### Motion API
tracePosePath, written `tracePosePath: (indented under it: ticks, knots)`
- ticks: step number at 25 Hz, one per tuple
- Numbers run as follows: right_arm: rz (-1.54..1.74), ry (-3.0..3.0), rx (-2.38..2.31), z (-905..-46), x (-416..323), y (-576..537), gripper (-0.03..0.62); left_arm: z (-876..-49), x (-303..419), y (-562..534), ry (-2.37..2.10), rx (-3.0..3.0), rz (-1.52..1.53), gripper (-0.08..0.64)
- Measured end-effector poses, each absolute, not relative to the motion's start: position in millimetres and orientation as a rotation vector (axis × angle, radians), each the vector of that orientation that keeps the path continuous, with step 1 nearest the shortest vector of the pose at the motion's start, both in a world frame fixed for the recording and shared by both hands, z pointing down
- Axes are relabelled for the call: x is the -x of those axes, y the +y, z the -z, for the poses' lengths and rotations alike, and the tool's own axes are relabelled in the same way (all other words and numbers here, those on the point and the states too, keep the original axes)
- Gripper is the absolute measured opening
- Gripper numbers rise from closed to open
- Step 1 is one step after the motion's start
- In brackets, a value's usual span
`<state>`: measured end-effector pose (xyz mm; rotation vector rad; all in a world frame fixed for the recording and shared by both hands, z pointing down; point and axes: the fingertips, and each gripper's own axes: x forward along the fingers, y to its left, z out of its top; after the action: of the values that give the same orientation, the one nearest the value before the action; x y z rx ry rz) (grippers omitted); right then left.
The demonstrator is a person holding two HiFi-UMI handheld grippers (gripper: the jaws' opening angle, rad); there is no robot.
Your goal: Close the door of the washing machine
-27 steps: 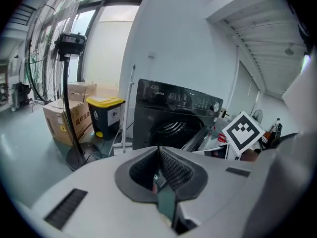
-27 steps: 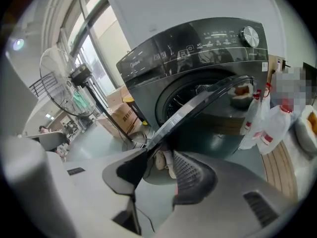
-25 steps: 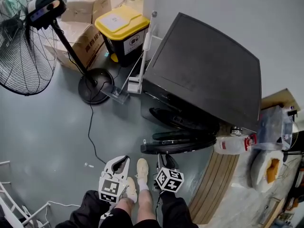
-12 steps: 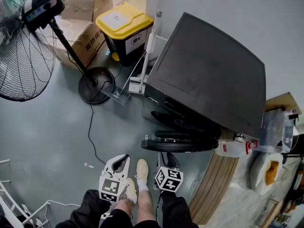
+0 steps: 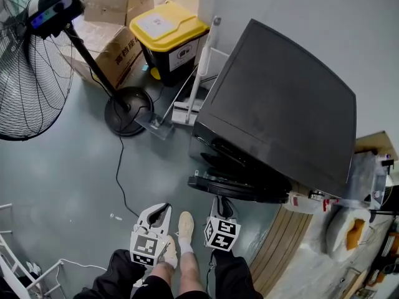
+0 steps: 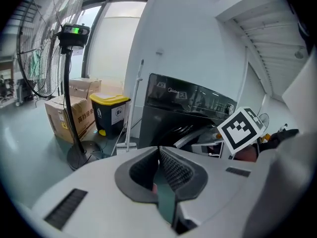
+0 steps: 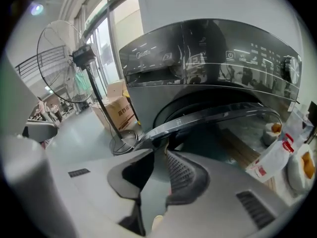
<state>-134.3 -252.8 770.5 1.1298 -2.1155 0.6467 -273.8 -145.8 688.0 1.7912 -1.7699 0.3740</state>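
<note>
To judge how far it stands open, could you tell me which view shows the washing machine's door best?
The right gripper view: the door sweeps across the middle close up, clearly ajar. The head view shows only its edge from above; the left gripper view glimpses it, small and far off.

The right claw (image 5: 221, 205) points at the partly open door (image 5: 240, 190) of the dark washing machine (image 5: 280, 111); its tips lie close against the door's near edge, contact cannot be determined, and its jaws are closing with nothing seen between them. The left claw (image 5: 161, 210) is held beside the right claw, with the person's shoe (image 5: 185, 224) between the two, over grey floor (image 5: 62, 179) and apart from the door. Beyond the left claw a black cable (image 5: 118, 179) runs to the round base of a pedestal fan (image 5: 126, 111), with a yellow-lidded bin (image 5: 168, 27) and cardboard boxes (image 5: 109, 48) farther on.
</note>
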Motion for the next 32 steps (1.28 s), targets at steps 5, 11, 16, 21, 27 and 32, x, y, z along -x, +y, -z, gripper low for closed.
tracePosePath:
  ticks: [5, 11, 16, 21, 27, 32]
  knots:
    - [-0.605, -2.127, -1.123, -771.1, 145.9, -277.9, 0.091, -691.6, 282.8, -166.8, -1.781, -1.772, -0.362, 0.029]
    - [-0.589, -2.132, -1.112, -776.4, 157.1, -315.8, 0.092, -695.8, 291.9, -198.2, -1.794, -1.766, -0.36, 0.029]
    - [-0.633, -2.09, -1.101, -786.2, 157.0, -337.3, 0.048, -696.1, 293.0, -213.1, -1.804, -1.755, -0.355, 0.029]
    - [-0.63, -2.086, -1.101, -787.7, 156.8, -338.7, 0.048, -695.1, 293.0, -217.5, -1.811, -1.742, -0.359, 0.029]
    - [-0.606, -2.093, -1.081, -788.7, 158.4, -338.4, 0.051, -697.1, 293.9, -216.7, -1.818, -1.726, -0.359, 0.029]
    - [-0.606, -2.081, -1.107, -788.9, 154.2, -340.1, 0.017, -694.3, 294.2, -212.8, -1.82, -1.733, -0.361, 0.029]
